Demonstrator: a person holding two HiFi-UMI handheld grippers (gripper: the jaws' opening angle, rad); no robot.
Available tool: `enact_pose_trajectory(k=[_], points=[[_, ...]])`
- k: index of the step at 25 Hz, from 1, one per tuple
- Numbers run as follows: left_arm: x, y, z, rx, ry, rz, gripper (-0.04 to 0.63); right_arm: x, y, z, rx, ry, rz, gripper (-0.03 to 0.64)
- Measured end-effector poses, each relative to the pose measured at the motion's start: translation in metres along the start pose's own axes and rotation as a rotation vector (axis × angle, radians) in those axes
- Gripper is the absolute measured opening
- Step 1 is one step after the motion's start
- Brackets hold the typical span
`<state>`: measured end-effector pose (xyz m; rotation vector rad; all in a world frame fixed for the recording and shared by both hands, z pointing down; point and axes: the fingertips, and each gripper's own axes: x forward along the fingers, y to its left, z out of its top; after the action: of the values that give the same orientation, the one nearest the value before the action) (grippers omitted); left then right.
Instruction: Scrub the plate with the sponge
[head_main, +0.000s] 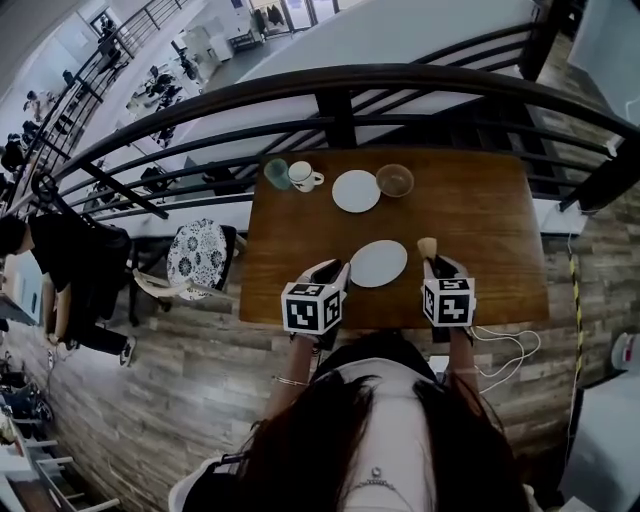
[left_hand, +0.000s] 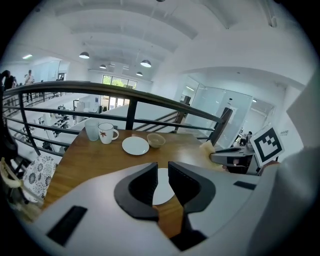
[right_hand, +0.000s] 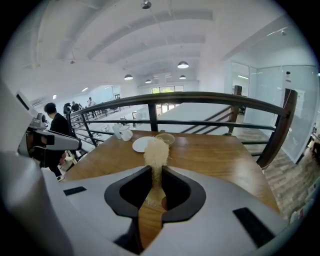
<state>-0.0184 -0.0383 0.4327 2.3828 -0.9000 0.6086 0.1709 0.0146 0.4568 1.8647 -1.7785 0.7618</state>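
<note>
Two claws low at near edge of table (head_main: 480, 200). Right claw (right_hand: 156, 170) pinches sponge (right_hand: 156, 149). Left claw (left_hand: 162, 167) narrow, near plate (left_hand: 161, 187) rim in gap, seemingly unclamped. Pin rim first; then sponge flat on plate, light circles.

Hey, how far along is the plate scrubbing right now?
Done: the right tool is clamped on the sponge. In hand: the left tool sits at the rim of the near plate, jaws apart, not gripping. Left: the sponge is beside the plate, not touching it, so all scrubbing remains.
</note>
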Motion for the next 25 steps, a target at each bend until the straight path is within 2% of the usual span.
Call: enact_pose_trajectory(k=[14, 25], points=[[-0.012, -0.004, 0.011, 0.013, -0.051, 0.019, 0.064, -0.014, -0.007, 0.002, -0.066, -0.019, -0.050, 0.078], [-0.007, -0.006, 0.021, 0.016, -0.065, 0.025, 0.065, -0.013, -0.021, 0.001, -0.062, 0.002, -0.062, 0.078]])
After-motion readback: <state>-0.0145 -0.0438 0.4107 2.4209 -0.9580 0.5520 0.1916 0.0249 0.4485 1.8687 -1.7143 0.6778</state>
